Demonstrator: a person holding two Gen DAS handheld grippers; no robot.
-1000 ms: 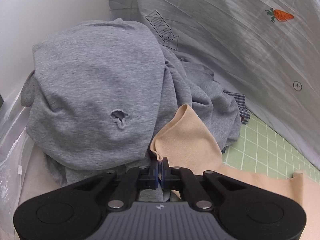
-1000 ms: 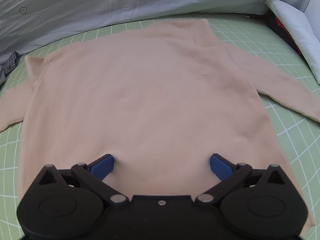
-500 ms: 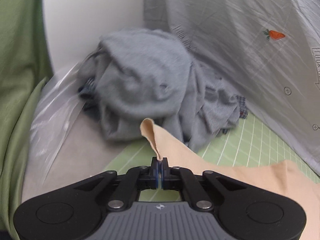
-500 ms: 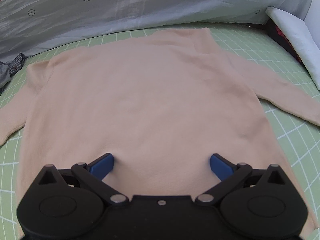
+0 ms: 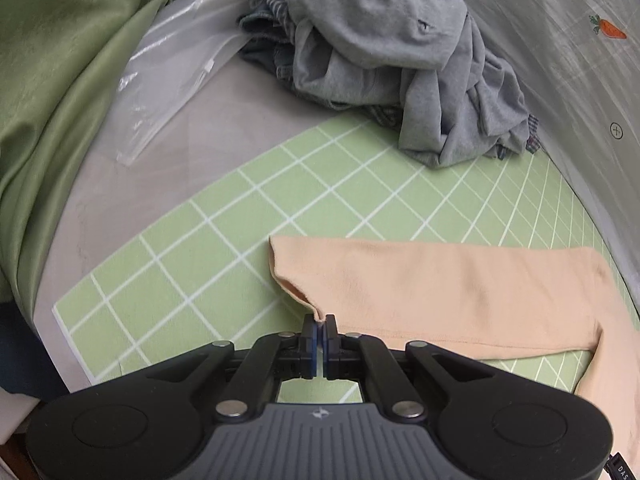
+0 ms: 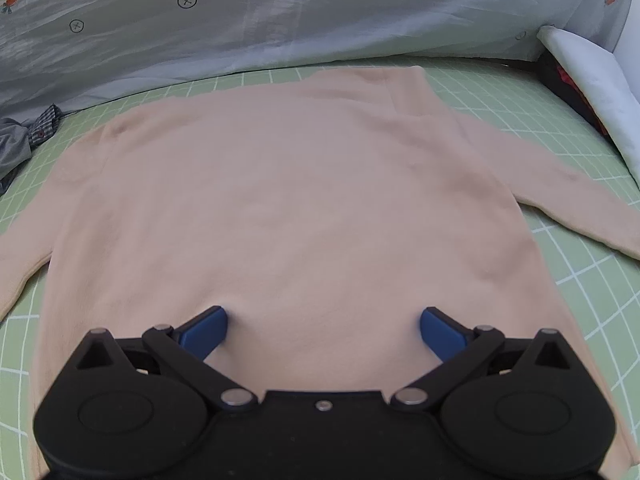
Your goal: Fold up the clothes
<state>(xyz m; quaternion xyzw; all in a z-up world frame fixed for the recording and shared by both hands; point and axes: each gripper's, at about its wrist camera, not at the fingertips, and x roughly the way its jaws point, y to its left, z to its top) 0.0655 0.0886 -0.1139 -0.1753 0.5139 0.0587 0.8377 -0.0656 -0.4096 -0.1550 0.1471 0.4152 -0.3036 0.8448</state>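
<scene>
A peach long-sleeved sweater lies spread flat on the green gridded mat, collar toward the far side. My right gripper hovers open over its lower body, blue pads wide apart with fabric between them untouched. In the left wrist view the sweater's left sleeve stretches across the mat. My left gripper is shut on the near corner of the sleeve cuff, which is lifted slightly off the mat.
A heap of grey clothes sits at the mat's far corner beside a clear plastic bag. A green cloth drapes at the left. A carrot-print sheet runs along the back; white folded fabric lies at the right.
My left gripper has pulled the sleeve cuff back and down away from the grey heap, laying the sleeve out straight on the mat. The right gripper stayed open and drew back slightly.
</scene>
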